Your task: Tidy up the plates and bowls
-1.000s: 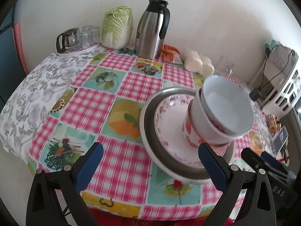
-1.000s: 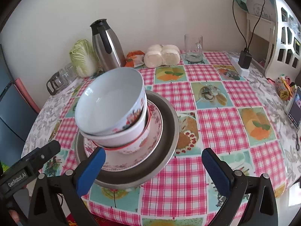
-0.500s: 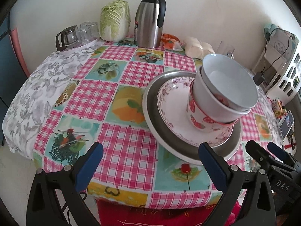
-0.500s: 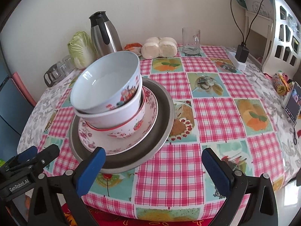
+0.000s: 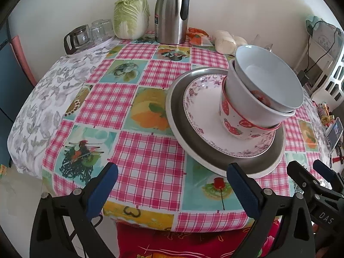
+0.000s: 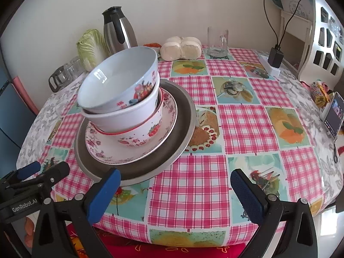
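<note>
Your left tongs (image 5: 172,185) and right tongs (image 6: 175,186) both hung released, gripping nothing, at the near edge of the checked-cloth desk (image 6: 243,116). The three nested bowls (image 6: 122,99) sat tilted on the floral white plate (image 6: 107,150), itself inside the wide grey metal plate (image 6: 182,129). By my reading the stacking looked finished; the leaning top bowl wanted squaring, so you needed to nudge its rim gently, not pinch the stack.
</note>
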A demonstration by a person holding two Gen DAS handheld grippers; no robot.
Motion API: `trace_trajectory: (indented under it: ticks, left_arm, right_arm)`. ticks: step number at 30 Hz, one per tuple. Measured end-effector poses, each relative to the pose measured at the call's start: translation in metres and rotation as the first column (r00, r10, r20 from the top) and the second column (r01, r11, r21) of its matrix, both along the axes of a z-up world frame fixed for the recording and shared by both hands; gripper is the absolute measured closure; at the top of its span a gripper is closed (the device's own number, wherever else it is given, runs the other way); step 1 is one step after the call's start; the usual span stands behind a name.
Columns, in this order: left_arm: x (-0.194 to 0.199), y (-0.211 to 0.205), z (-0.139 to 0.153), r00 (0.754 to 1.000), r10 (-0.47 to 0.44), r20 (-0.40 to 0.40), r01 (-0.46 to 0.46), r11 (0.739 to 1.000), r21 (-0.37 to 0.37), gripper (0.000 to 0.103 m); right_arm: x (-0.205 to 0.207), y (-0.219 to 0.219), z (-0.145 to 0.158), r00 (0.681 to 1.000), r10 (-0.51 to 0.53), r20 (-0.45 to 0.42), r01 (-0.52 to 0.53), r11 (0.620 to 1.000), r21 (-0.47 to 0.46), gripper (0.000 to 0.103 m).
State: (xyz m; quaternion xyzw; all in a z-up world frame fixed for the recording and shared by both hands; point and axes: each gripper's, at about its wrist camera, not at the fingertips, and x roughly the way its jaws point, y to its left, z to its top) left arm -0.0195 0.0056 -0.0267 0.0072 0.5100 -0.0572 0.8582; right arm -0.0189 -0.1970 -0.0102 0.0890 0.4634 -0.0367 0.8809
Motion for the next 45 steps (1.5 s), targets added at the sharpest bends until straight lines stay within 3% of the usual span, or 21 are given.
trace_trajectory:
  ticks: [14,45]
  left_arm:
    - [0.004,-0.001,-0.009,0.999,0.004,-0.052,-0.003,1.000,0.014,0.002]
    - [0.006,-0.003,-0.006,0.999,0.001,-0.046,-0.001,1.000,0.009,0.002]
  right_arm:
    - [0.003,-0.006,-0.007,1.000,-0.020,-0.021,0.020,1.000,-0.003,0.000]
    - [0.004,-0.009,-0.011,0.999,-0.029,-0.033,0.029,1.000,-0.011,0.000]
